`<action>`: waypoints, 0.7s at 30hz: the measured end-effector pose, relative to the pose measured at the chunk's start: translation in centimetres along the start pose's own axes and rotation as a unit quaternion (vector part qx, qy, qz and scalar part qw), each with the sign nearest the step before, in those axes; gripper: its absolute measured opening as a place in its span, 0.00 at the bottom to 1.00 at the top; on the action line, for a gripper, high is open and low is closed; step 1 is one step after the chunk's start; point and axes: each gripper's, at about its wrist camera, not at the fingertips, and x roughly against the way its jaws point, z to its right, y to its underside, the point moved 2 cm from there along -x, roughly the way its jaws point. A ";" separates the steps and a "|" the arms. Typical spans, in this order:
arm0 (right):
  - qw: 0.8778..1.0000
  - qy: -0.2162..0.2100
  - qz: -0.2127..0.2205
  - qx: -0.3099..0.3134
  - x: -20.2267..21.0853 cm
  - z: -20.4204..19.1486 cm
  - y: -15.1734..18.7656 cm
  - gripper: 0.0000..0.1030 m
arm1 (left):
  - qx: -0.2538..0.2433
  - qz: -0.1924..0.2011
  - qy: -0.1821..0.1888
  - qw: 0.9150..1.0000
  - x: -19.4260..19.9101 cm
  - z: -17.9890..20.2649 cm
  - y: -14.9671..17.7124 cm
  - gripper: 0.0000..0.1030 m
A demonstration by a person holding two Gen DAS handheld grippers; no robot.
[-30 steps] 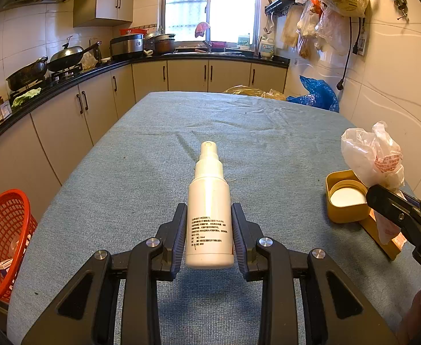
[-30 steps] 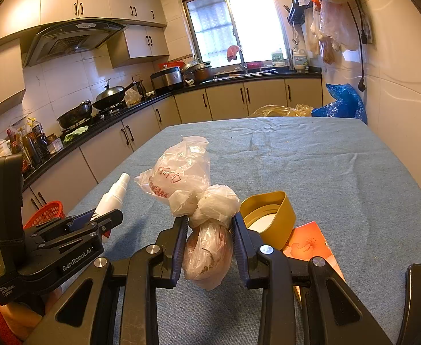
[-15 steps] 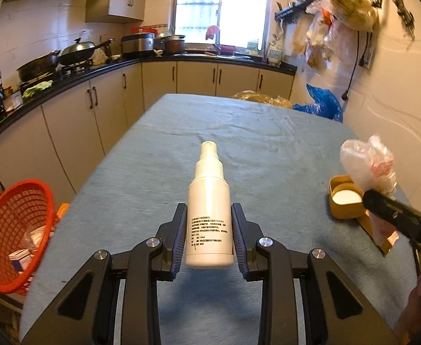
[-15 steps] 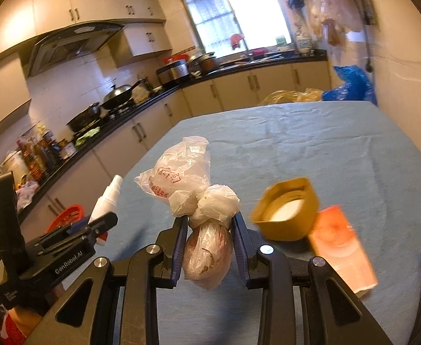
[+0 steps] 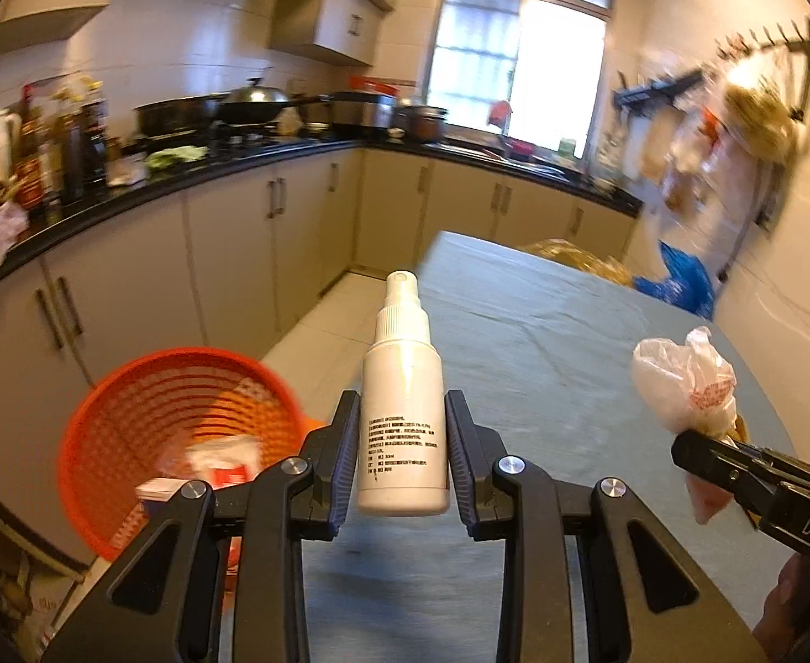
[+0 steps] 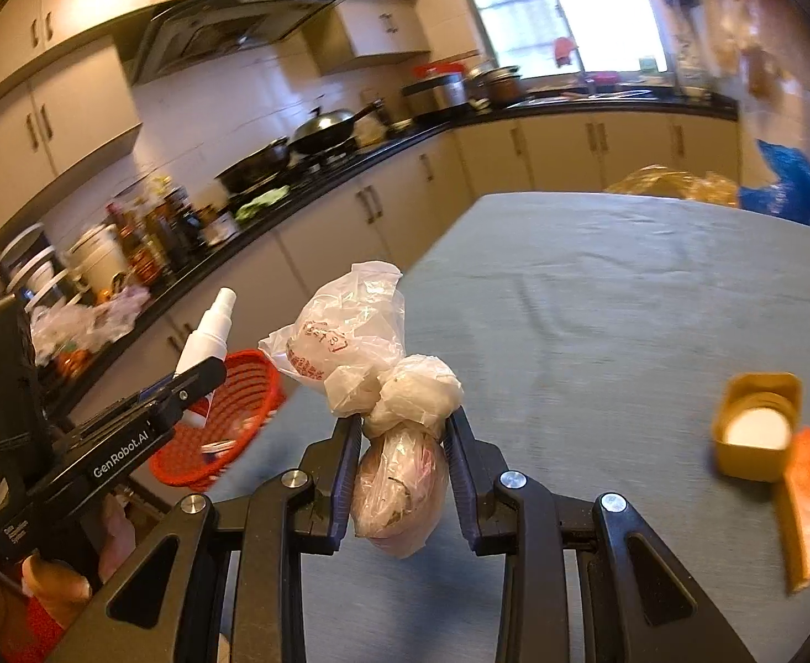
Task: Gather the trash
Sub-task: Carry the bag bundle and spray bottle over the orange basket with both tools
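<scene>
— What is held by the left hand-held gripper [image 5: 403,456]?
— A white spray bottle [image 5: 402,414] is clamped upright between its pads, above the table's [image 5: 543,364] left edge, near the orange basket [image 5: 145,420] on the floor.
— And the right hand-held gripper [image 6: 402,469]?
— It is closed on a knotted plastic bag [image 6: 388,425], raised over the table's near left edge.

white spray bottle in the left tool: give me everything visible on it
The white spray bottle is a small opaque plastic cylinder with a ribbed collar and a narrow pump nozzle on top; no cap is visible. Fine dark print runs down its lower front, too small to read. It stands upright, clamped at its lower body between the left tool's two ribbed pads, clear of the blue-clothed table. Nothing else touches it.
</scene>
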 end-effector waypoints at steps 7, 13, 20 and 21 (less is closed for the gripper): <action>0.998 -0.035 -0.032 0.028 -3.1 -5.1 -0.6 0.32 | 0.049 0.009 -0.045 0.998 1.3 -7.4 0.2 0.28; 0.995 -0.049 -0.061 0.058 -6.2 -9.6 -0.7 0.32 | 0.089 0.007 -0.069 0.994 1.6 -12.4 0.9 0.28; 0.991 -0.064 -0.095 0.064 -10.0 -12.8 -1.0 0.32 | 0.110 -0.005 -0.072 0.991 1.1 -15.5 1.8 0.28; 0.991 -0.065 -0.099 0.064 -10.4 -13.1 -1.0 0.33 | 0.110 -0.007 -0.072 0.991 1.0 -15.5 1.9 0.28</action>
